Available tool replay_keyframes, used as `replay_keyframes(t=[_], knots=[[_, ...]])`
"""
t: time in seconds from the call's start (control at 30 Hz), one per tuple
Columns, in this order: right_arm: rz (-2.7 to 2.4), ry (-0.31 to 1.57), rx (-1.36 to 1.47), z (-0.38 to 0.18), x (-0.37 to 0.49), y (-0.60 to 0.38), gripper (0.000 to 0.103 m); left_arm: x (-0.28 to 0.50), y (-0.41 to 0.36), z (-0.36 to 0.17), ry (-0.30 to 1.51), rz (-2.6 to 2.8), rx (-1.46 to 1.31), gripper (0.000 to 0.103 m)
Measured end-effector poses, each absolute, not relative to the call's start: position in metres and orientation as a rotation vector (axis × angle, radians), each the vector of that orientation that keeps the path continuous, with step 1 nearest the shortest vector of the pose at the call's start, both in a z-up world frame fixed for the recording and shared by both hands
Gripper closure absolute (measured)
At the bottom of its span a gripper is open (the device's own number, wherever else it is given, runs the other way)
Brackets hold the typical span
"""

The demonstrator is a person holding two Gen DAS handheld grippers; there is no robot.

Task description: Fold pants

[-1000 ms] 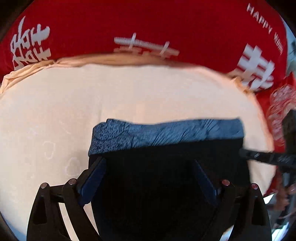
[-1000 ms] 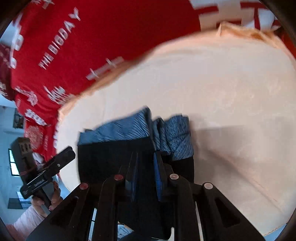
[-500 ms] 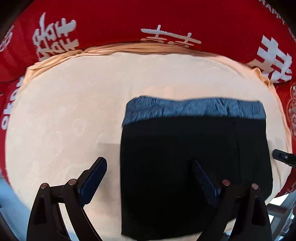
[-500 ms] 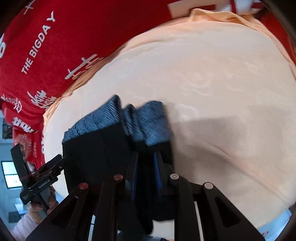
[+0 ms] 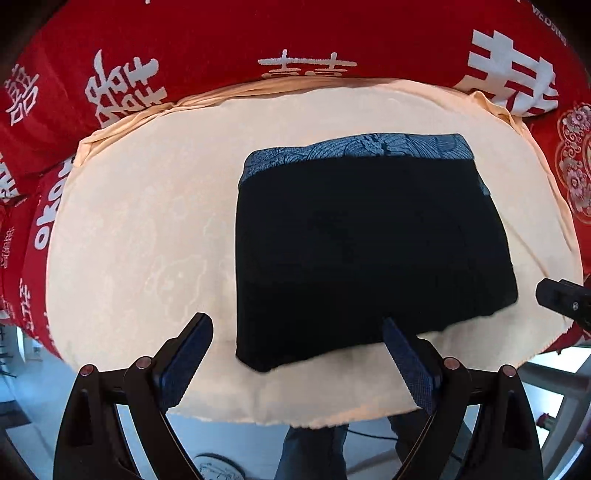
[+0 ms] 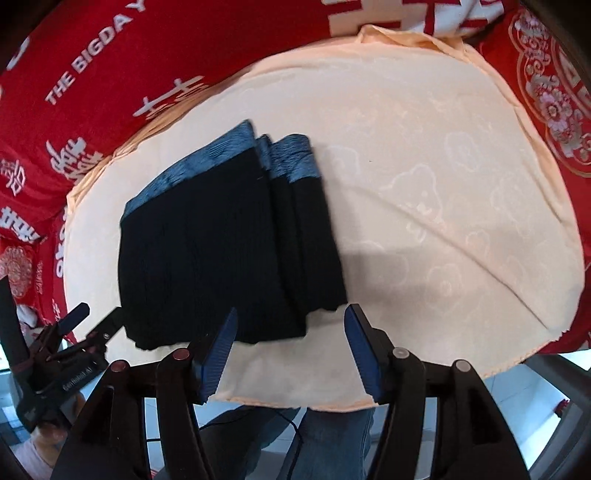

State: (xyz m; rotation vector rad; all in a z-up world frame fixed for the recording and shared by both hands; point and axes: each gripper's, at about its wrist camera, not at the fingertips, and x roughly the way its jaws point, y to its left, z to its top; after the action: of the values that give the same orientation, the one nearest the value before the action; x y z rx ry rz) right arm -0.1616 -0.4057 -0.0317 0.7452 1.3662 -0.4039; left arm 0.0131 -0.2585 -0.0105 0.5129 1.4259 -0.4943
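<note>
The black pants [image 5: 369,240] with a blue patterned waistband [image 5: 354,151] lie folded into a flat rectangle on the cream cloth [image 5: 147,221]. In the right wrist view the pants [image 6: 221,251] show stacked layers along their right side. My left gripper [image 5: 295,328] hovers above the pants' near edge, jaws wide and still opening, nothing between the pads. My right gripper [image 6: 291,315] is above the near right corner, jaws opening, pads clear of the fabric. Each gripper shows in the other's view: the right gripper [image 5: 561,299], the left gripper [image 6: 98,314].
A red cloth [image 5: 295,33] with white characters surrounds the cream cloth [image 6: 424,184] on the far and side edges. The table's near edge runs just under my fingers. Below it stand a person's legs [image 6: 332,435] in jeans, on a pale floor.
My right gripper was shut on the pants' edge and has let go, its jaws spreading. Both grippers rose and drew back toward the near edge, so the whole folded pants now show.
</note>
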Motion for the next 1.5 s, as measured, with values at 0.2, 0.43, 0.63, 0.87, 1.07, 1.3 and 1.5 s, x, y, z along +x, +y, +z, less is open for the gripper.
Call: replay_keyframes(t=[0.2, 0.43, 0.63, 0.87, 1.07, 1.3, 1.5], knots=[[-0.399, 1.384, 0.674, -0.012, -0.155, -0.377, 0.02, 0.002, -0.249, 0.006, 1.434, -0.494, 0.541, 0.0], [-0.415, 1.35, 0.595, 0.014, -0.155, -0.355, 0.014, 0.002, -0.237, 0.026, 1.428, -0.47, 0.495, 0.0], [-0.436, 1.339, 0.549, 0.03, -0.155, -0.343, 0.012, 0.005, -0.231, 0.039, 1.422, -0.454, 0.474, 0.0], [-0.452, 1.369, 0.528, 0.038, -0.152, -0.337, 0.012, 0.007, -0.226, 0.053, 1.403, -0.453, 0.477, 0.0], [-0.438, 1.388, 0.558, 0.042, -0.151, -0.333, 0.012, 0.009, -0.222, 0.06, 1.393, -0.454, 0.479, 0.0], [-0.454, 1.408, 0.539, 0.044, -0.153, -0.323, 0.012, 0.009, -0.22, 0.064, 1.386, -0.45, 0.482, 0.0], [-0.464, 1.392, 0.548, 0.049, -0.154, -0.324, 0.012, 0.011, -0.219, 0.067, 1.39, -0.451, 0.476, 0.0]])
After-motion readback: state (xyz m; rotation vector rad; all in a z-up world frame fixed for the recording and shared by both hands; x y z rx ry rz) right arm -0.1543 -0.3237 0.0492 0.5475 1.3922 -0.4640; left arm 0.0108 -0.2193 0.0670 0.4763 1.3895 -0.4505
